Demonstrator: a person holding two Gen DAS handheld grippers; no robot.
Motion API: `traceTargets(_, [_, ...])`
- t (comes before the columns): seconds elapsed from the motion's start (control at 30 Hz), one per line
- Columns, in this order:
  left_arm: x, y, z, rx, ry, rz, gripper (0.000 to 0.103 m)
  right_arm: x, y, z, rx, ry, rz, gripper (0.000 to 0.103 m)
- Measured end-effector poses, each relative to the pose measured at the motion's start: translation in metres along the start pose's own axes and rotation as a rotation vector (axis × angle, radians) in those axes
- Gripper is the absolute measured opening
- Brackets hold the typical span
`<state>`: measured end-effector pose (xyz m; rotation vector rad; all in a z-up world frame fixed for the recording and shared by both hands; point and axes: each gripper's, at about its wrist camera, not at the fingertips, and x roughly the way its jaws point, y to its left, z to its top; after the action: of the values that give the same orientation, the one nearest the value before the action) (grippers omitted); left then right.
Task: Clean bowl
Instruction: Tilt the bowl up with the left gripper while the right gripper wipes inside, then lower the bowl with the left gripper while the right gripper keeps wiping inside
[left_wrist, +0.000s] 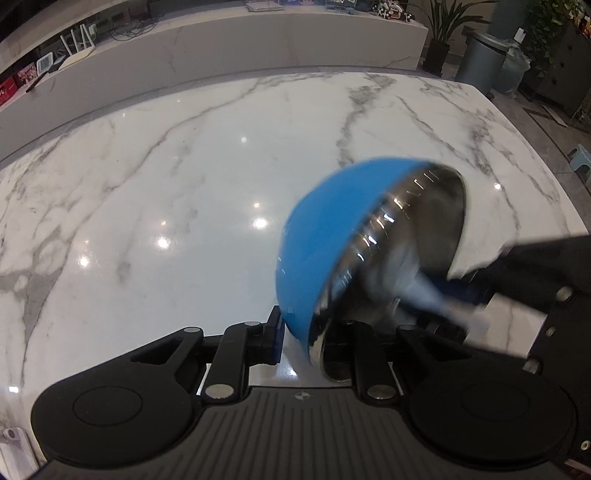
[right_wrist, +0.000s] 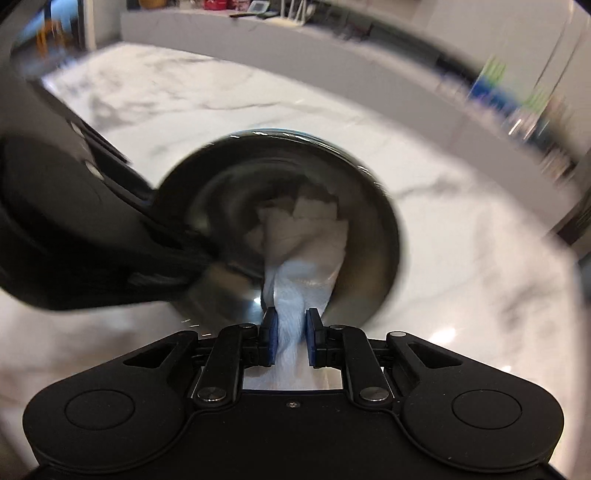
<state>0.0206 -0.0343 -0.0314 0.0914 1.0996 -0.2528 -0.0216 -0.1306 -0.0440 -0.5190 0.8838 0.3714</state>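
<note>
A bowl (left_wrist: 332, 236), blue outside and shiny steel inside, is held tipped on its side above the marble table (left_wrist: 166, 184). My left gripper (left_wrist: 314, 332) is shut on the bowl's rim at its lower edge. In the right wrist view the bowl's steel inside (right_wrist: 221, 206) faces me. My right gripper (right_wrist: 290, 339) is shut on a white paper towel (right_wrist: 306, 236), whose wad presses against the bowl's inner wall. The right gripper also shows in the left wrist view (left_wrist: 436, 295), reaching into the bowl from the right. Both views are motion-blurred.
A long white counter (left_wrist: 258, 40) with small items runs behind the table. A grey bin (left_wrist: 480, 55) and potted plants (left_wrist: 443, 37) stand at the far right. The left gripper's body (right_wrist: 74, 229) fills the left of the right wrist view.
</note>
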Motion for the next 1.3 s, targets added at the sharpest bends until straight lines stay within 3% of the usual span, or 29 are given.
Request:
traceTargets(0.2, [0.001, 0.001, -0.001, -0.021, -0.009, -0.018, 0.015, 0.001, -0.001, -0.001, 0.009, 0.009, 0.004, 0.013])
traceTargets(0.37, [0.008, 0.006, -0.002, -0.108, 0.036, -0.095, 0.016, 0.003, -0.008, -0.003, 0.052, 0.026, 0.028, 0.013])
traceTargets(0.73, [0.008, -0.001, -0.003, -0.071, 0.029, -0.088, 0.015, 0.003, -0.007, -0.004, 0.089, 0.041, 0.074, 0.014])
traceTargets(0.8, [0.006, -0.002, -0.002, -0.056, 0.025, -0.076, 0.015, 0.004, -0.009, -0.003, 0.103, 0.042, 0.099, 0.014])
traceTargets(0.93, [0.004, -0.003, -0.001, -0.03, 0.017, -0.044, 0.014, 0.003, -0.018, -0.003, 0.223, 0.033, 0.312, 0.014])
traceTargets(1.0, [0.004, -0.002, 0.0, -0.025, 0.018, -0.039, 0.014, 0.004, -0.019, -0.003, 0.237, 0.037, 0.325, 0.014])
traceTargets(1.13, [0.003, -0.002, -0.001, -0.015, 0.021, -0.039, 0.014, 0.006, -0.02, -0.004, 0.236, 0.047, 0.299, 0.014])
traceTargets(1.3, [0.003, 0.0, 0.0, -0.021, 0.023, -0.037, 0.015, -0.004, -0.001, -0.006, 0.089, 0.013, 0.064, 0.014])
